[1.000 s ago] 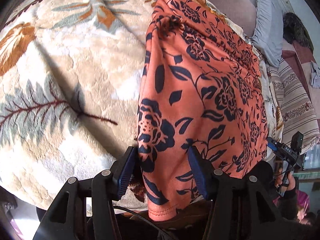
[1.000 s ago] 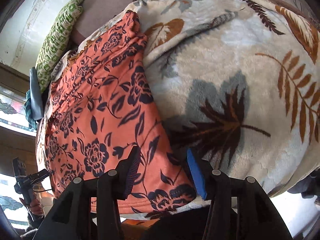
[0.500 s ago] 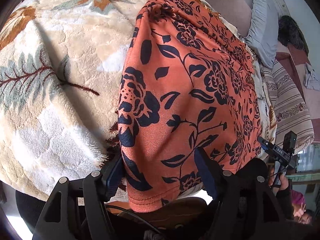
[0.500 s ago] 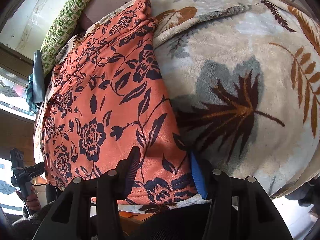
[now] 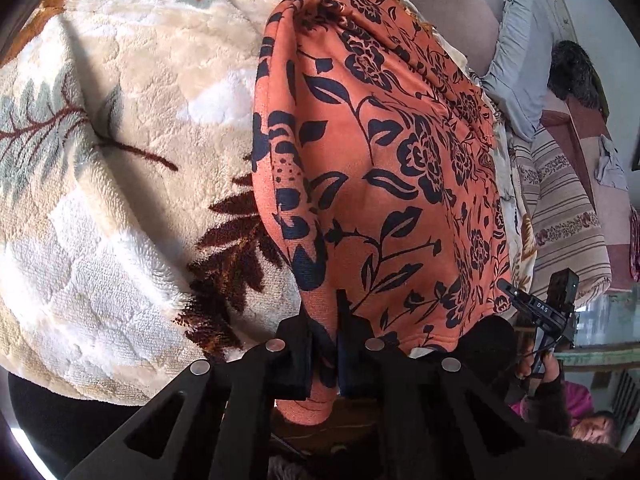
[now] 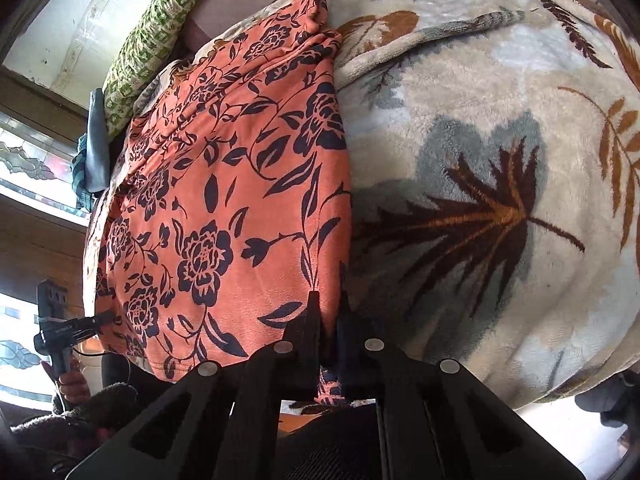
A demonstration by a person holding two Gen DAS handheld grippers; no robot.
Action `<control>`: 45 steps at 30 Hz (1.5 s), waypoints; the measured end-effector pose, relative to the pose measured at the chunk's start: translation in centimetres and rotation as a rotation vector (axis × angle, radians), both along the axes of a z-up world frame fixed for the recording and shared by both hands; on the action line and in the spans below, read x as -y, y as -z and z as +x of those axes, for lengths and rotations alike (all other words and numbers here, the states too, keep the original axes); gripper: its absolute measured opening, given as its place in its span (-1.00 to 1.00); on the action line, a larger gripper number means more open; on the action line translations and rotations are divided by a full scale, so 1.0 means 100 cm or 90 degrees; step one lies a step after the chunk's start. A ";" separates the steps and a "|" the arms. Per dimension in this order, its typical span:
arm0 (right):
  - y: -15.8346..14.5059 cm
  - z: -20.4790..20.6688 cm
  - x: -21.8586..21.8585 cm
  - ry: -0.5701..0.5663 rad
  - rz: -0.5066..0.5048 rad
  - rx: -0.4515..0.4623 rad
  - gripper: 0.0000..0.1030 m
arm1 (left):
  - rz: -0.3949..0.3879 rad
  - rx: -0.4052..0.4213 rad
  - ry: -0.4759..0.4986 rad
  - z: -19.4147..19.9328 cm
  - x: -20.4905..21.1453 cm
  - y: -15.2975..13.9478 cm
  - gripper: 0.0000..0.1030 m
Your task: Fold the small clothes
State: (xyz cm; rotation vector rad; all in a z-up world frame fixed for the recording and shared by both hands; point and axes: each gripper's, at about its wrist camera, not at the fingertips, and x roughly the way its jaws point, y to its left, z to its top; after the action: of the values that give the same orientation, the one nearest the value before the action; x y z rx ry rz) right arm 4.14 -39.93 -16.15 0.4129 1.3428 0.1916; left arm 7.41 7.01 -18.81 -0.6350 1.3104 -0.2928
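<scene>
An orange garment with dark navy flowers (image 5: pixel 372 160) lies spread on a cream blanket with a leaf pattern (image 5: pixel 120 160). My left gripper (image 5: pixel 326 316) is shut on the garment's near left corner. In the right wrist view the same garment (image 6: pixel 224 208) lies to the left, and my right gripper (image 6: pixel 329 318) is shut on its near right corner at the hem. The right gripper also shows at the right edge of the left wrist view (image 5: pixel 540 308), and the left gripper shows at the left edge of the right wrist view (image 6: pixel 64 328). The pinched cloth hides the pads.
The blanket (image 6: pixel 480 160) covers a bed and drops off at the near edge. A green patterned pillow (image 6: pixel 152 36) and a grey pillow (image 5: pixel 516 68) lie at the far end. A striped cover (image 5: pixel 560 220) lies beside the bed.
Both grippers went from open around the garment's near hem to shut on its two near corners. The pinched cloth has bunched up between the fingers.
</scene>
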 end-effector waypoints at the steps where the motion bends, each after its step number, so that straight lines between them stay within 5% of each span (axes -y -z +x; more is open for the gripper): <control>1: 0.000 -0.001 0.002 0.010 0.015 -0.002 -0.90 | 0.002 0.005 -0.002 0.000 0.000 -0.002 -0.87; 5: 0.009 0.001 0.005 0.003 0.024 -0.030 -0.80 | 0.023 -0.002 0.014 0.004 0.005 0.002 -0.84; 7: 0.011 0.002 0.005 0.002 0.028 -0.035 -0.75 | 0.012 -0.019 0.023 0.008 0.008 0.009 -0.59; 11: 0.007 0.003 -0.002 -0.010 0.011 -0.018 -0.89 | -0.011 0.002 0.015 0.010 0.007 0.003 -0.85; 17: -0.024 -0.005 0.008 0.072 0.168 0.041 -0.90 | -0.069 0.081 -0.004 0.012 -0.004 -0.037 -0.87; 23: -0.047 0.016 0.008 0.112 0.290 0.090 -0.90 | -0.078 0.151 -0.016 0.036 -0.005 -0.078 -0.87; 30: -0.075 0.086 0.007 0.122 0.353 0.164 -0.90 | -0.048 0.191 -0.050 0.103 -0.022 -0.108 -0.87; 35: -0.071 0.157 0.017 0.163 0.369 0.191 -0.90 | -0.022 0.174 -0.091 0.177 -0.030 -0.110 -0.87; 45: -0.004 0.286 0.016 0.240 0.307 0.134 -0.90 | 0.069 0.052 -0.162 0.319 -0.029 -0.047 -0.86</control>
State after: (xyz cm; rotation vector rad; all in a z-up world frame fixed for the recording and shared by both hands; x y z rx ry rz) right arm 32.75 -41.52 -15.74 1.0131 0.9825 0.2370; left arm 39.30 9.93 -14.07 -0.6822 1.1453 -0.0386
